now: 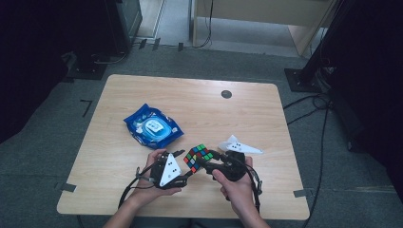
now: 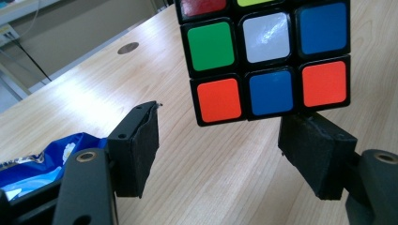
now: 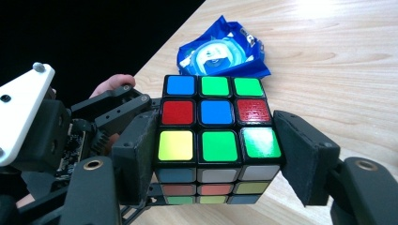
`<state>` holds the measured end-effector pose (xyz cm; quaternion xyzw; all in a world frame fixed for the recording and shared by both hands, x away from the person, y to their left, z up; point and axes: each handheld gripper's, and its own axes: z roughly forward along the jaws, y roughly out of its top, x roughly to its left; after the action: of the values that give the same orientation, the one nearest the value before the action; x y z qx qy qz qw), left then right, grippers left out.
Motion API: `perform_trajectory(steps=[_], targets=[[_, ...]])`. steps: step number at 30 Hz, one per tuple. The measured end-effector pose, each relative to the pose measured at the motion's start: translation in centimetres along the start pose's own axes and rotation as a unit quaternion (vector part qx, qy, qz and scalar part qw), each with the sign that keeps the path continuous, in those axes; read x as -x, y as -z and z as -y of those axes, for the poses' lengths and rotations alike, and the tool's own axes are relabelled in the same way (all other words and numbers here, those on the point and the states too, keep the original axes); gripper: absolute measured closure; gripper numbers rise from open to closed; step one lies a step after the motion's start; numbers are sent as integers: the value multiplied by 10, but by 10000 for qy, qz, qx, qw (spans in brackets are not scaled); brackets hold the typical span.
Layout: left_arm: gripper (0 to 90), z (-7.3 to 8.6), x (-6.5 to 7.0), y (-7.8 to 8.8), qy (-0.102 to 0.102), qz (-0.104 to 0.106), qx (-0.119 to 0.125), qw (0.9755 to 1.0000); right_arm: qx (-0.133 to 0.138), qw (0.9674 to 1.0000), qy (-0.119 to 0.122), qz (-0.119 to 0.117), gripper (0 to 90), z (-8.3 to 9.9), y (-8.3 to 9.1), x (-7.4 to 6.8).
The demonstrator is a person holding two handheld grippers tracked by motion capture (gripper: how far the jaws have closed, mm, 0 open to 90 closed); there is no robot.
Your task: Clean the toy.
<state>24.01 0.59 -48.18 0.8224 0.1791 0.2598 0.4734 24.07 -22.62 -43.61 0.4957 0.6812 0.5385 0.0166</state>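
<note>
My right gripper [image 3: 213, 154] is clamped on the cube [image 3: 213, 140], one pad [image 3: 141, 159] on each side of the layer nearest me, so the cube sits squarely between my right fingers and clear of the table [image 1: 247, 118]. My left gripper [image 2: 218, 150] stands with its jaws apart; the cube [image 2: 267, 61] hangs just ahead of and above them, and no left pad presses on it, though the far-side pad [image 2: 314, 154] comes right up under the cube's lower edge and I cannot tell whether it brushes it. I judge the cube light, rigid and unlikely to break, but its plastic faces are glossy and so slippery, and its layers will likely turn on one another. It should therefore be taken on two opposite flat faces, pads square across a whole layer, never on corners or edges. For a turn, my left fingers would best take the free layer beyond my right pads. The one container is a blue pack [image 1: 153, 126], lying flat on the table beyond my left fingers and well apart from the cube. It looks soft, with a round lid at its middle; the lid appears closed and the contents are hidden. A white folded paper [image 1: 240, 146] lies just beyond my right fingers.
</note>
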Motion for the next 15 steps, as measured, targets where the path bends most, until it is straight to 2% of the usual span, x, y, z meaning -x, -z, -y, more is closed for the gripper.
perform_trajectory(steps=[3,11,15], targets=[[297,0,2,0,-63,-69,-31,10000,-45,10000,-49,-30,348,0,0,0],[288,-3,10,-1,-202,41,38,9998,-75,9999,-57,-94,348,0,0,2],[273,-4,14,-2,-206,98,52,9997,-123,9999,-43,-79,347,0,-1,1]])
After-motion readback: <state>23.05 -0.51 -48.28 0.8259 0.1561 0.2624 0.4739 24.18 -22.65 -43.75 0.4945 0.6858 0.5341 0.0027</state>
